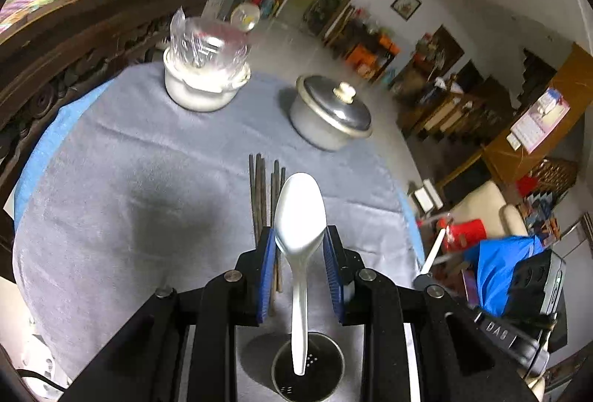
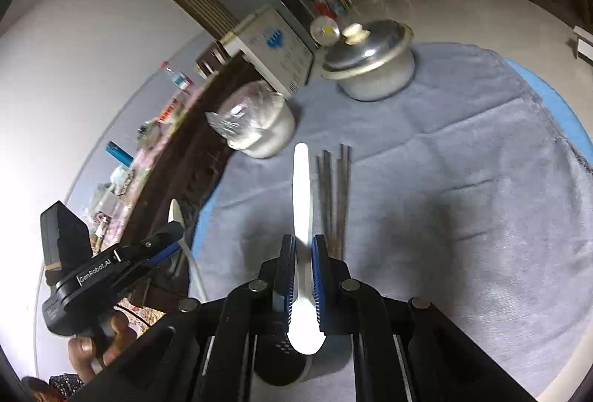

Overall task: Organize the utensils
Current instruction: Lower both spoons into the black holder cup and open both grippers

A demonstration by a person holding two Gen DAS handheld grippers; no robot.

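Note:
My left gripper is shut on the bowl of a white plastic spoon. Its handle hangs down into a dark perforated utensil holder just under the jaws. My right gripper is shut on the handle of a second white spoon, whose bowl sits near the camera above the same holder. Several dark chopsticks lie in a bundle on the grey cloth ahead. The left gripper also shows at the left of the right wrist view, held by a hand.
A lidded metal pot and a white pot covered with clear plastic stand at the far side of the round table. A carved wooden sideboard runs along the left. Blue fabric lies off the right edge.

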